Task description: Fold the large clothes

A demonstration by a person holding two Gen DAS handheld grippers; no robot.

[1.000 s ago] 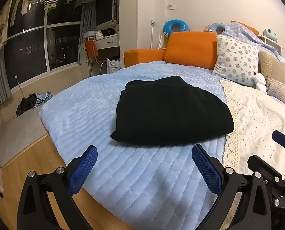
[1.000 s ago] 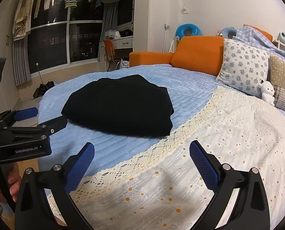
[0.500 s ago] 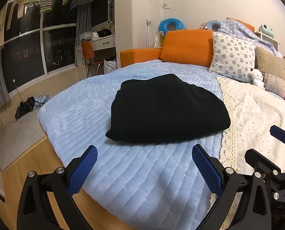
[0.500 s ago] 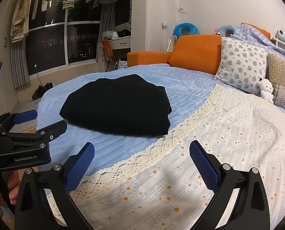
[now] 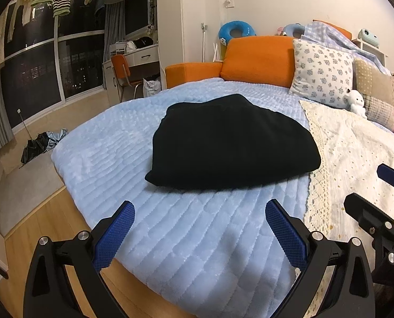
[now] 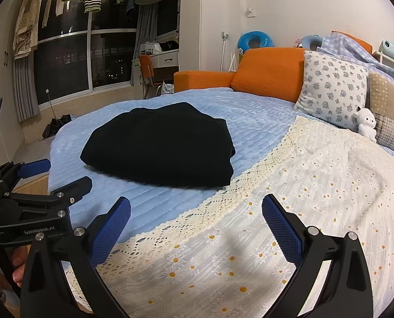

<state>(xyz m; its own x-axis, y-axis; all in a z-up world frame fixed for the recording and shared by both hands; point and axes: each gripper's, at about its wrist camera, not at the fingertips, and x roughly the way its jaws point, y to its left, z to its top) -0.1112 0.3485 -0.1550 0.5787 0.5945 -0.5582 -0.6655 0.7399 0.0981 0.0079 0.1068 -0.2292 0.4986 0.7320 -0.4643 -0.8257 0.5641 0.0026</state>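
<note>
A black garment [image 5: 231,143] lies folded into a compact bundle on the light blue bedspread [image 5: 197,243]; it also shows in the right wrist view [image 6: 162,151]. My left gripper [image 5: 199,228] is open and empty, held back from the garment above the bed's near edge. My right gripper [image 6: 197,222] is open and empty, over the cream lace blanket [image 6: 303,212], to the right of the garment. The left gripper's body [image 6: 32,212] shows at the left of the right wrist view.
Orange cushions [image 5: 258,61], a floral pillow [image 5: 321,74] and soft toys [image 5: 356,103] line the head of the bed. Wooden floor [image 5: 38,233] lies to the left, with a dark heap [image 5: 38,145] by the window. A desk and chair [image 5: 122,71] stand behind.
Both grippers have drifted slightly back and up from the bed; the garment sits a little lower and further in view. It has not moved on the bed. Both jaws stay open.
</note>
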